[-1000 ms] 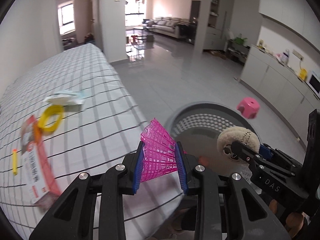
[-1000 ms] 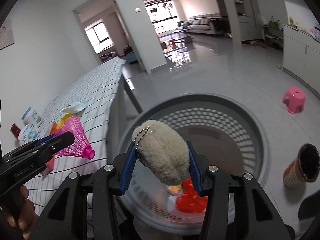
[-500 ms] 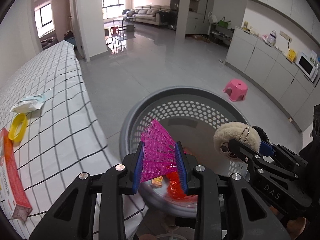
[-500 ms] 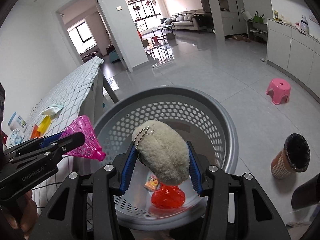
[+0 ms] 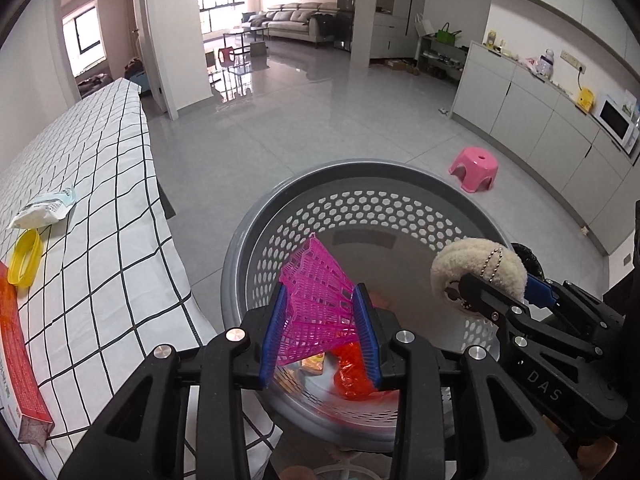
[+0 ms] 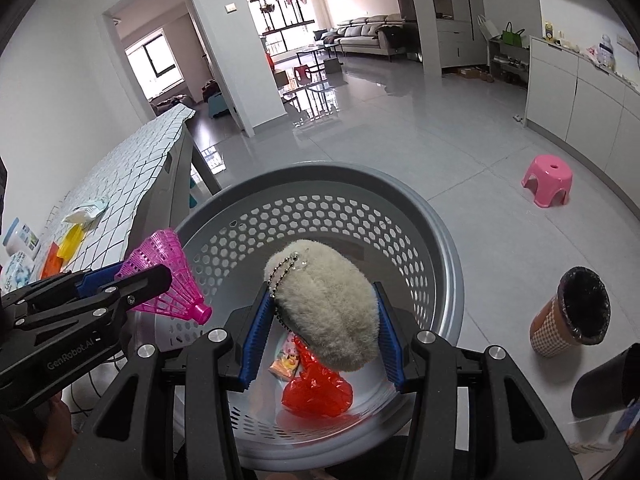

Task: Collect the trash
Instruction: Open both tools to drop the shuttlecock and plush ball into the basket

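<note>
Over the gray basket [image 5: 256, 216]: left gripper [image 5: 320, 322], jaws just easing apart, pinches pink shuttlecock [image 5: 316, 280]; right gripper [image 6: 322, 330] clamps plush keychain [image 6: 324, 304].

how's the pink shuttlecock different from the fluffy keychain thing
The pink shuttlecock is a stiff, see-through plastic lattice cone; the fluffy keychain is a soft, opaque cream oval with a bead chain. The shuttlecock sits in the left gripper, the keychain in the right gripper. The shuttlecock hangs near the grey basket rim, the keychain nearer its middle. Both are held above the basket.
</note>
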Available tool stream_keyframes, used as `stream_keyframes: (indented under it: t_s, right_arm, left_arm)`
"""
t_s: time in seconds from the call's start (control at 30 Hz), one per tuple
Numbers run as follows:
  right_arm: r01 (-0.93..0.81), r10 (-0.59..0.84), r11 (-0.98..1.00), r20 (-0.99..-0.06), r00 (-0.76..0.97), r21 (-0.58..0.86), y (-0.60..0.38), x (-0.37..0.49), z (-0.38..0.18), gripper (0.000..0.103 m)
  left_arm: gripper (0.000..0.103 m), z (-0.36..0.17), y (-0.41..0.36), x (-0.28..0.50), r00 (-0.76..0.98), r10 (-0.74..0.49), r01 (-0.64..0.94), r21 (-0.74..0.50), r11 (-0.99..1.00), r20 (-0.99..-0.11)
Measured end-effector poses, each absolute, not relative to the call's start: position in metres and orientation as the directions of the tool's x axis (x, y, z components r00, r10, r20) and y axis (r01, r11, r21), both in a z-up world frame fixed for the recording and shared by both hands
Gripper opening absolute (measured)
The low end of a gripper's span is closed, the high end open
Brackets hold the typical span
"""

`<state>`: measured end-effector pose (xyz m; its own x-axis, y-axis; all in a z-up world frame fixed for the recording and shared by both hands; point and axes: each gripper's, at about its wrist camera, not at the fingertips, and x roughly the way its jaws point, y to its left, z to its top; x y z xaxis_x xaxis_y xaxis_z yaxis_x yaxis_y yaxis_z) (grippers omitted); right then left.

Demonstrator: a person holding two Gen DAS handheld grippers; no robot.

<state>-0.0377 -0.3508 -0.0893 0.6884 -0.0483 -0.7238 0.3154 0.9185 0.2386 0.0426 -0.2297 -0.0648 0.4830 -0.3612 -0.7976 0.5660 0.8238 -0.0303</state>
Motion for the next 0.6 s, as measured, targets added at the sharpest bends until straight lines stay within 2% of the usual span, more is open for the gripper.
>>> stream_keyframes:
  t_s: [0.23, 0.37, 0.43, 0.6]
  right_arm:
    - [0.33, -0.082, 0.921, -0.725, 0.684, 0.206, -0.3511, -0.0382, -0.0895, 0.048]
    - [0.342, -0.104, 0.92, -0.721, 0.685, 0.193, -0.353, -0.0404, -0.0871, 0.053]
    - [0.346, -0.115, 0.919, -0.715, 0.689, 0.186, -0.3529, -0.0418, -0.0852, 0.062]
    - [0.351, -0.127, 0.919, -0.709, 0.693, 0.179, -0.3523, -0.0439, -0.0818, 0.063]
  left_arm:
    - [0.039, -0.065, -0.2291, 0.0432, 0.486, -0.362, 0.564, -0.03, 0.825, -0.795]
    - [0.049, -0.0636, -0.2262, 0.041, 0.488, -0.368, 0.558, -0.042, 0.829, -0.791]
    - [0.05, -0.0626, -0.2257, 0.0424, 0.491, -0.366, 0.557, -0.038, 0.83, -0.79]
    - [0.053, -0.0604, -0.2227, 0.0406, 0.495, -0.37, 0.553, -0.043, 0.832, -0.786]
